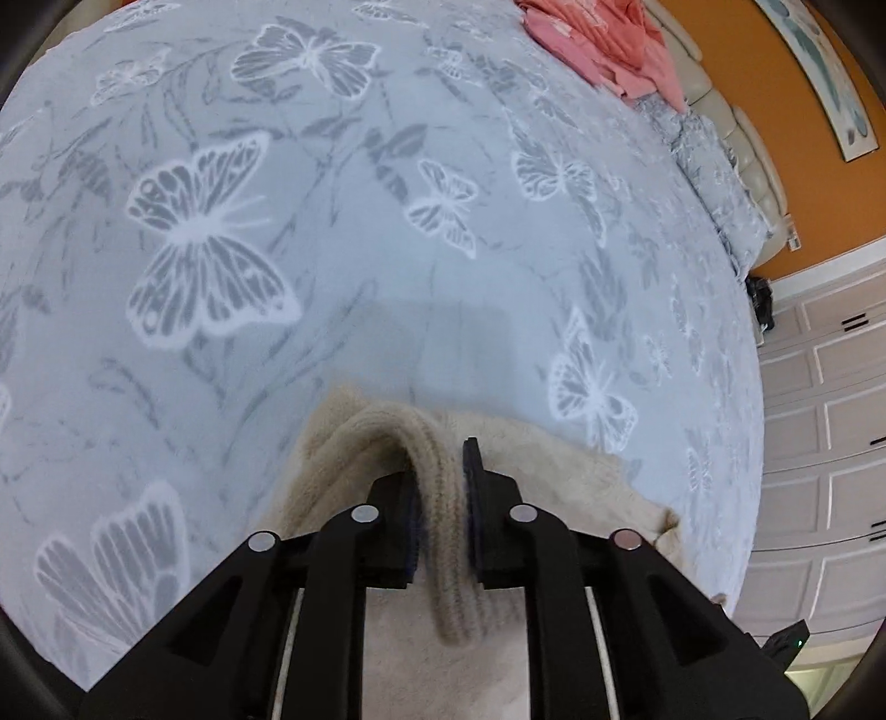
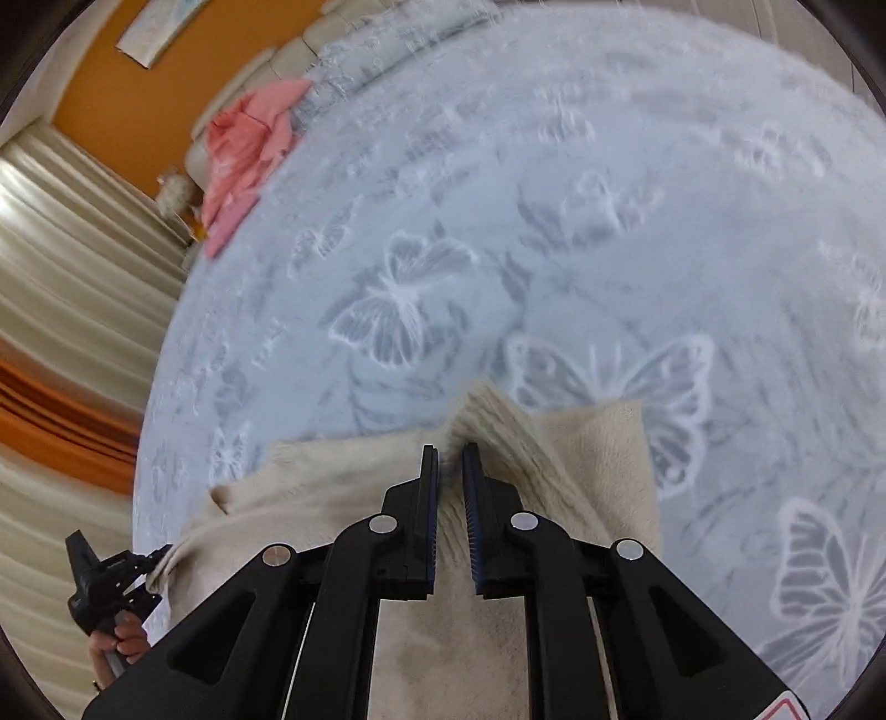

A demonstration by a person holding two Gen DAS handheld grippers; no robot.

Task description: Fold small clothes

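A cream knit sweater [image 1: 554, 459] lies on the butterfly-print bedspread [image 1: 387, 277], close under both grippers. In the left wrist view my left gripper [image 1: 440, 459] is shut on the sweater's ribbed band [image 1: 421, 437], which fills the narrow gap between the pads and arches up in front of them. In the right wrist view my right gripper [image 2: 449, 447] pinches a raised fold [image 2: 487, 410] of the same sweater [image 2: 332, 471], its pads only slightly apart. The left gripper [image 2: 111, 576] also shows at the sweater's left edge, held by a hand [image 2: 119, 637].
A heap of pink clothes [image 1: 603, 39] [image 2: 243, 144] lies at the far end of the bed near the pillows [image 1: 720, 183]. White wardrobe doors [image 1: 819, 443] stand past the bed's one side, pale curtains [image 2: 66, 249] past the other. The bedspread [image 2: 554, 249] stretches ahead.
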